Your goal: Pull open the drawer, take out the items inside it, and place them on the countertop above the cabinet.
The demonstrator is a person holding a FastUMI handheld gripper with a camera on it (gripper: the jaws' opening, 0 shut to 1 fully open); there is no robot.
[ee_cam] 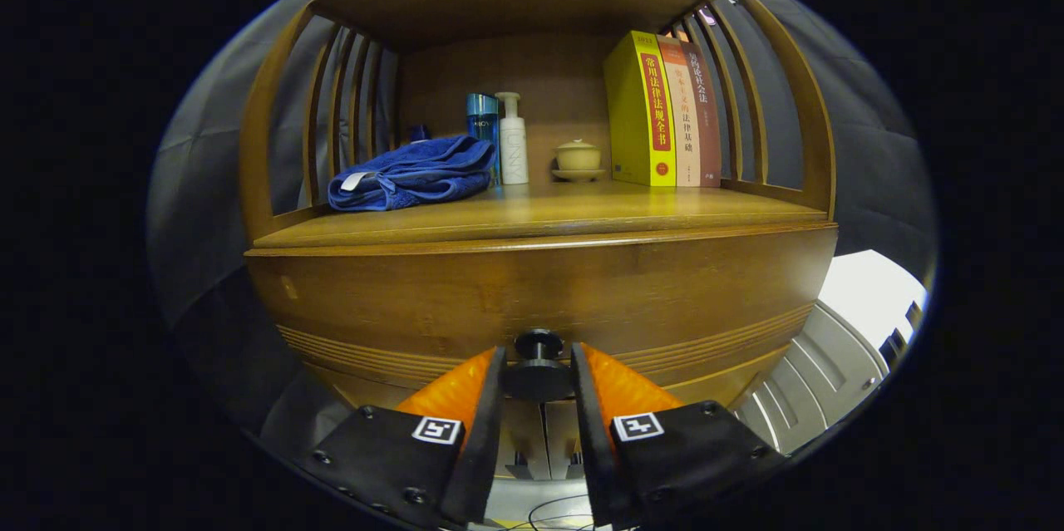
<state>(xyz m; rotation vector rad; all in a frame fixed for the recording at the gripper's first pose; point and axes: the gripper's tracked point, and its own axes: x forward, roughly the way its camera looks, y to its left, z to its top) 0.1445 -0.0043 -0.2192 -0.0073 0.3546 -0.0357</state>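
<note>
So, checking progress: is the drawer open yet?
Shut: the drawer front sits flush under the countertop; the claw brackets its knob.

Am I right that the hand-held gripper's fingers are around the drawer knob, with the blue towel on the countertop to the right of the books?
Not quite. The gripper view shows the blue towel lying to the left of the books, not the right. The rest holds: the hand-held gripper has its fingers either side of the drawer knob, and the towel lies on the countertop.

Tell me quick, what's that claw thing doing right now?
Gripper: closed around the drawer knob, a finger on each side.
</note>
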